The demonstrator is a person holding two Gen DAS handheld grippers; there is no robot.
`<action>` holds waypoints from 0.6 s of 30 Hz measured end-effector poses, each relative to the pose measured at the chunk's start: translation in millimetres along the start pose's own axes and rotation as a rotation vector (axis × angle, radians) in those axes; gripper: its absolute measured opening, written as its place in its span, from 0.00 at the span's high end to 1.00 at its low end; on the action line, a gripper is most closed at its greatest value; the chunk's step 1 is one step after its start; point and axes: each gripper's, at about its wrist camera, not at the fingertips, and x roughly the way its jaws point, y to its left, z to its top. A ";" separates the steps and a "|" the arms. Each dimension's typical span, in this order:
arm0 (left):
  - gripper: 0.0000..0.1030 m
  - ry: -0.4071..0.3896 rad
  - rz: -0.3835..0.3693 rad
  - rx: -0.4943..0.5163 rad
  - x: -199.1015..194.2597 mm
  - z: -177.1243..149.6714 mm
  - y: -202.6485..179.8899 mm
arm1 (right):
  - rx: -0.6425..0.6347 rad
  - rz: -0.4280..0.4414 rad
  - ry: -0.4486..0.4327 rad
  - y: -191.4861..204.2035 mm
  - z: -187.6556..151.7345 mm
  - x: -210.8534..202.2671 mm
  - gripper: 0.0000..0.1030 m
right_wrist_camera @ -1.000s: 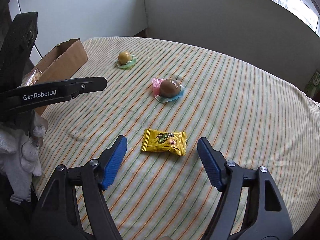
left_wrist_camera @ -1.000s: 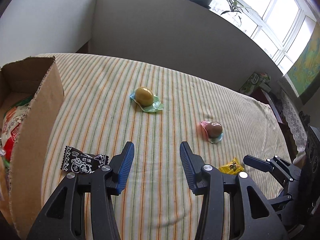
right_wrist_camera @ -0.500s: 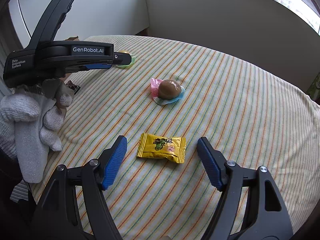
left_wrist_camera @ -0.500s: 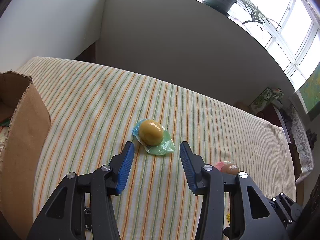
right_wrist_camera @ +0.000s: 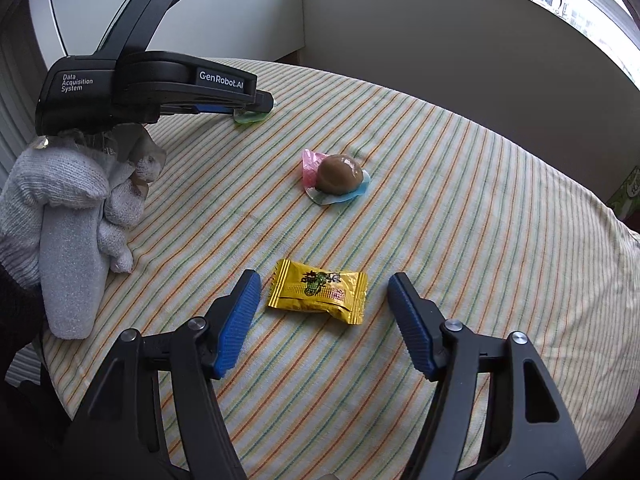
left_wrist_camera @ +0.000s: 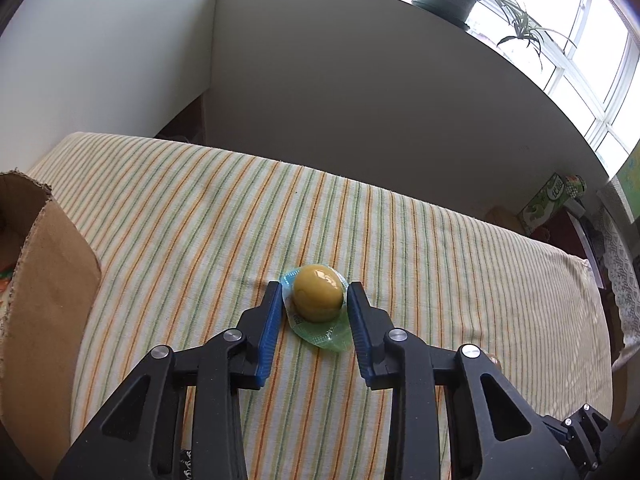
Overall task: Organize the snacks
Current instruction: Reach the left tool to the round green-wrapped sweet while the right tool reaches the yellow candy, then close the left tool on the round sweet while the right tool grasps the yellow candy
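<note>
Closing the left gripper [left_wrist_camera: 316,296] around the yellow jelly cup [left_wrist_camera: 318,298], blue pads touching its green wrapper on the striped tablecloth [left_wrist_camera: 200,220]. Holding the right gripper [right_wrist_camera: 322,300] spread wide around the yellow candy packet [right_wrist_camera: 318,291], touching nothing. Leaving the brown jelly cup [right_wrist_camera: 339,178] beyond, cardboard box [left_wrist_camera: 44,300] left.
</note>
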 end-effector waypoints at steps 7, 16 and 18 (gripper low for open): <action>0.75 -0.005 -0.028 -0.001 -2.5 -2.1 3.8 | 0.020 -0.006 -0.005 -12.3 -1.0 -4.9 0.60; 0.76 -0.001 -0.044 0.036 -12.2 -14.5 4.9 | 0.022 0.006 -0.023 -16.0 -2.7 -5.5 0.64; 0.76 0.000 -0.048 0.038 -15.2 -18.1 5.7 | 0.029 0.013 -0.031 -17.3 -4.3 -7.8 0.64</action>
